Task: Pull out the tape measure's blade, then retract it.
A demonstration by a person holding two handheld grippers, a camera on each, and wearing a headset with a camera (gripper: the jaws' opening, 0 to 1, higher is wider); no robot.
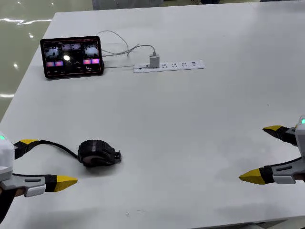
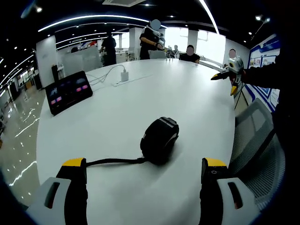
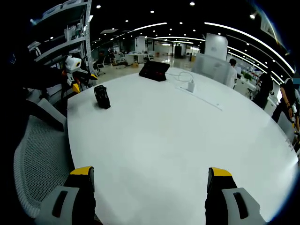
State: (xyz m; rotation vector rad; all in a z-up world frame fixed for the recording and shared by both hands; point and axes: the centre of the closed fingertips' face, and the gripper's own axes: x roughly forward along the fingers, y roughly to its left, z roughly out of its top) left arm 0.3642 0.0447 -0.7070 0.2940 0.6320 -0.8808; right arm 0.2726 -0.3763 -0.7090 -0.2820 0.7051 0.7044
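White table spans head view. Black tablet, screen lit, at far left; white power strip beside it. Left gripper at near left edge, jaws spread wide, holding nothing. Right gripper at near right edge, jaws equally wide, empty. Black tape measure lies on table just ahead of left gripper, well apart from right. Its black strap trails back to one left jaw tip.

My bench is a smooth white top with a soft satin sheen. The tape measure has a matt black, rubbery-looking case, and its strap looks like dull black cord. My left tool and right tool carry matt yellow tips on black and grey plastic. The tablet has a glossy screen, and the floor is polished and mirror-bright.
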